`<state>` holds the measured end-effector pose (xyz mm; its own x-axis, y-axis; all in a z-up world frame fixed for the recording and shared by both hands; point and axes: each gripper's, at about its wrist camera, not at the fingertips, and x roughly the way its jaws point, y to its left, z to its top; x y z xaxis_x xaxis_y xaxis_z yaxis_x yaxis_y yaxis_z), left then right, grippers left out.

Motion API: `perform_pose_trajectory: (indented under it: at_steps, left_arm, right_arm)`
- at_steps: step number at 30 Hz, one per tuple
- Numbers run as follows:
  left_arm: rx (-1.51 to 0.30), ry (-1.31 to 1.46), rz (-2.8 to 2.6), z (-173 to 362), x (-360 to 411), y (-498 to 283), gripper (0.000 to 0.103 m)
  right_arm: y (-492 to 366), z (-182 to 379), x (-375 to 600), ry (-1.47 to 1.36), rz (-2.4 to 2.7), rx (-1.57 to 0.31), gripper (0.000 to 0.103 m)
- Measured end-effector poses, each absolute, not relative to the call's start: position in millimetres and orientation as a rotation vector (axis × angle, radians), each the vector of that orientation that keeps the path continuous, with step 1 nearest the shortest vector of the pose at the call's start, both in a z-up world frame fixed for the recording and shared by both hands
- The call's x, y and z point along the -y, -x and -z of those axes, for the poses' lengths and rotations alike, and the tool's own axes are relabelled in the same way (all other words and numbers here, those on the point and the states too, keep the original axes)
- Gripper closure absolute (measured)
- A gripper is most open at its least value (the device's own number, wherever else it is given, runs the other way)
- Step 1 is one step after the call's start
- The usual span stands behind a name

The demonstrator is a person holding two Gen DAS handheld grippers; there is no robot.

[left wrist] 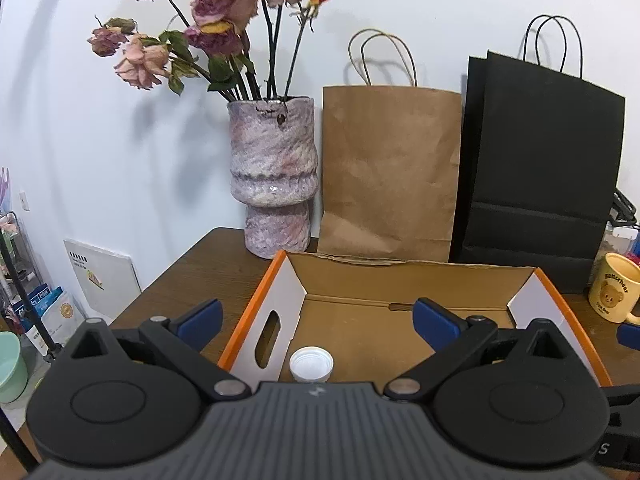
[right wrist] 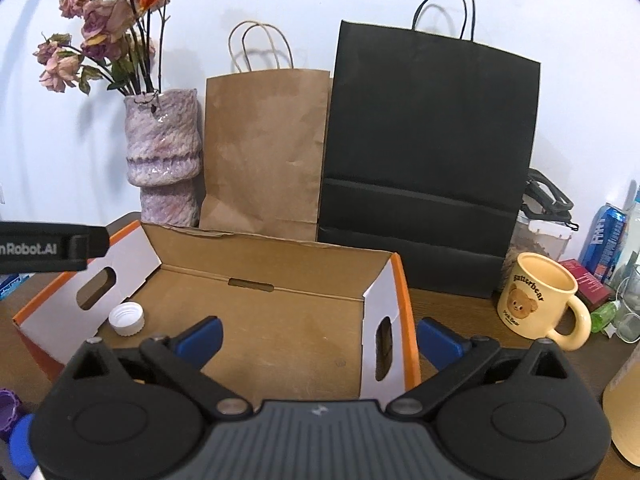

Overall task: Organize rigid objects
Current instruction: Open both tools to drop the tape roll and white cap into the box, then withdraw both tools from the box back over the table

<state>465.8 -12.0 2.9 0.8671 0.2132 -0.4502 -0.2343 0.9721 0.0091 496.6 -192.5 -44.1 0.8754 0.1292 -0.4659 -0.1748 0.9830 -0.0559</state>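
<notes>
An open cardboard box [left wrist: 420, 280] with orange rims and white end walls sits on the brown table; it also shows in the right wrist view [right wrist: 280, 264]. A white bottle cap [left wrist: 311, 365] lies open side up in the box's near left corner, also in the right wrist view [right wrist: 127, 318]. My left gripper [left wrist: 318, 320] is open and empty, above the box's near edge, just over the cap. My right gripper [right wrist: 320, 340] is open and empty, over the box's right end wall. A yellow bear mug [right wrist: 540, 300] stands right of the box.
A purple vase [left wrist: 276, 176] with dried roses, a brown paper bag [left wrist: 388, 168] and a black paper bag [left wrist: 536, 168] stand against the wall behind the box. A blue can [right wrist: 604, 236], containers and a green bottle crowd the far right. A purple and a blue lid [right wrist: 16, 432] lie near left.
</notes>
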Motion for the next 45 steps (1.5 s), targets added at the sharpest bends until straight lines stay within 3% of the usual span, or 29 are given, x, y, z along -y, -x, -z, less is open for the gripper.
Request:
perform_pose_trajectory:
  at_steps: [22,45]
  left_arm:
    - [-0.420,0.053,-0.183,-23.0,11.0,-372.1,0.000]
    - [-0.459,0.019,-0.162,1.4,-5.4,-271.6,0.000]
  right_arm:
    - [-391.3,19.5,212.3,0.065,-0.171,-0.350,0.000]
    - [-274.1,60.5,243.6,0.096,-0.145,-0.375,0.000]
